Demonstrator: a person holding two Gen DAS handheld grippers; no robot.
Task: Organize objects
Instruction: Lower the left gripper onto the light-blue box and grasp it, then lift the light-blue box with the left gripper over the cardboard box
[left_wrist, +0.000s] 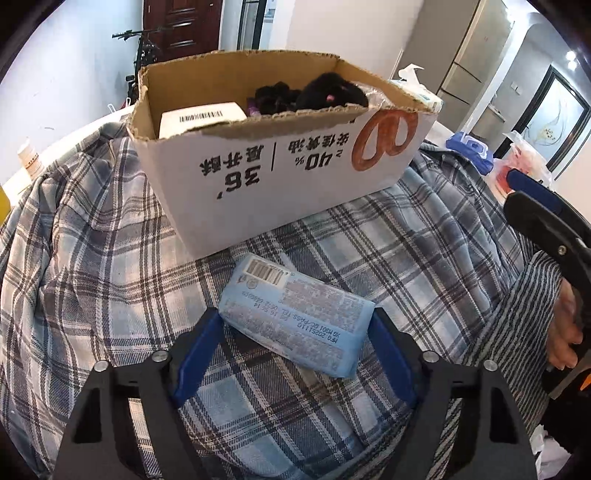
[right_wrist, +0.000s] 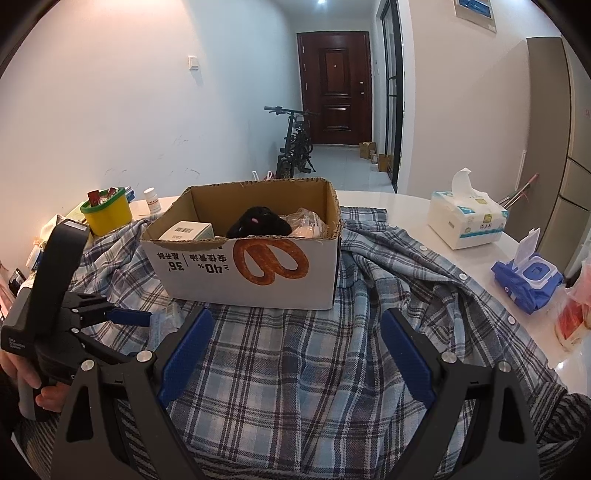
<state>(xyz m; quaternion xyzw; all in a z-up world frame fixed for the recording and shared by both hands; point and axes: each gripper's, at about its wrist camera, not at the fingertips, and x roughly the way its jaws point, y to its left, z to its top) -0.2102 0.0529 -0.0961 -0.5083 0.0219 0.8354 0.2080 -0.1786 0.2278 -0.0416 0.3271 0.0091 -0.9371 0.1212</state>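
Observation:
A light blue tissue pack lies on the plaid shirt just in front of an open cardboard box. My left gripper has its blue fingers on both sides of the pack, touching its ends. The box holds a white carton, a black fuzzy item and clear plastic wrapping. My right gripper is open and empty above the shirt, in front of the box. The left gripper shows at the left in the right wrist view.
A tissue box and a blue wet-wipe pack sit on the white table at the right. A yellow tub and a white bottle stand at the left. A red-printed bag lies at the far right.

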